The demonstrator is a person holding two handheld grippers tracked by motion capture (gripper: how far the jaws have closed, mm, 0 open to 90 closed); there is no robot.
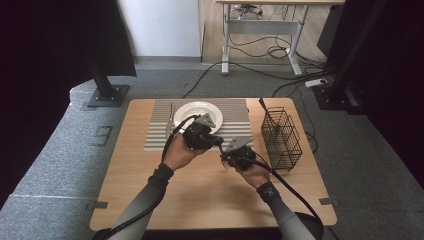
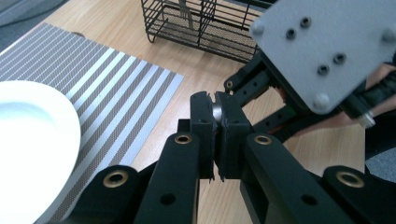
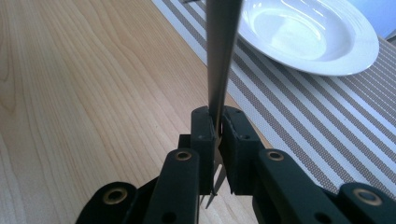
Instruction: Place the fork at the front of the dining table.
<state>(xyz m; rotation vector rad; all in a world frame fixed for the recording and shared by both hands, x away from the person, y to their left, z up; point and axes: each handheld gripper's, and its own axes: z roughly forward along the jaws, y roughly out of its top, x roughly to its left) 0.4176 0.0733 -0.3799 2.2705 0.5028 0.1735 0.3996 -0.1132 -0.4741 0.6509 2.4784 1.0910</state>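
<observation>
Pinching metal utensil, both grippers (left, right) over wooden table, grey carpet.

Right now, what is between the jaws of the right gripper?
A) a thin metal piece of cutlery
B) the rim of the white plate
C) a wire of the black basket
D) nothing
A: in the right gripper view, the right gripper is shut on a thin metal piece of cutlery, in front of the white plate.
</observation>
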